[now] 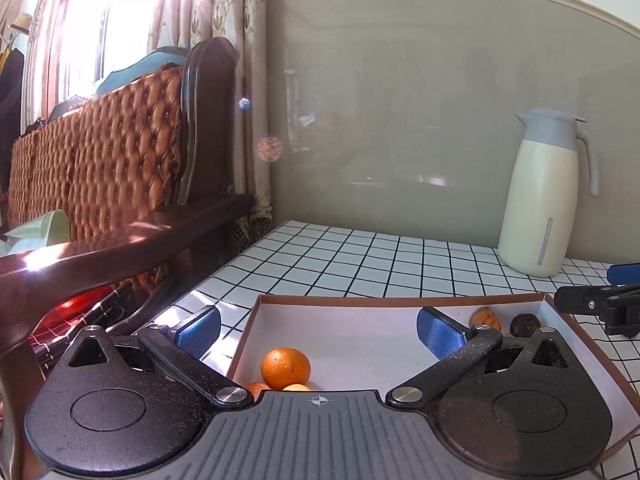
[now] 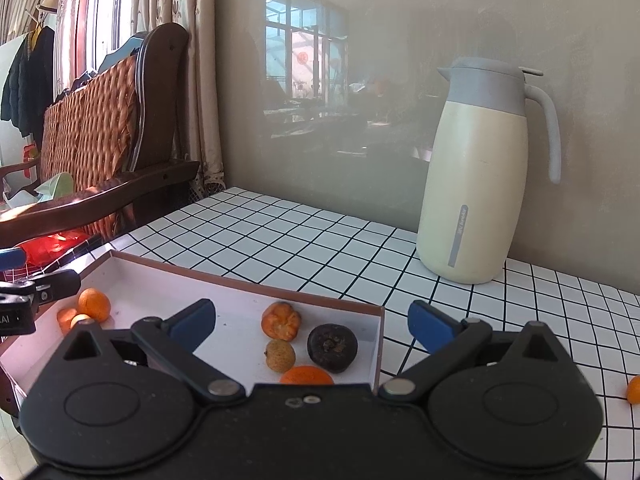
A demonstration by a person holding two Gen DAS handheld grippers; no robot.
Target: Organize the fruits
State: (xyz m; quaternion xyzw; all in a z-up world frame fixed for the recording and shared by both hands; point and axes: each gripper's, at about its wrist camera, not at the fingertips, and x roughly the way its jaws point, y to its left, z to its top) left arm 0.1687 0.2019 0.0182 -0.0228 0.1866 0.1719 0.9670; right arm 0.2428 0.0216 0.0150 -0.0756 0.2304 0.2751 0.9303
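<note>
A shallow box (image 1: 360,301) with a white floor and brown rim lies on the tiled table; it also shows in the right wrist view (image 2: 248,283). My left gripper (image 1: 318,330) is open and empty above its left end, over an orange (image 1: 285,367) and two more half hidden. My right gripper (image 2: 312,326) is open and empty above its right end, over a wrinkled orange fruit (image 2: 281,321), a dark round fruit (image 2: 332,347), a small tan fruit (image 2: 280,355) and an orange (image 2: 306,376). One orange (image 2: 634,389) lies loose on the table at far right.
A cream thermos jug (image 2: 478,176) with grey lid stands at the back right against the wall. A wooden sofa (image 1: 120,152) with a quilted brown back stands left of the table. The white grid tablecloth (image 2: 304,236) stretches behind the box.
</note>
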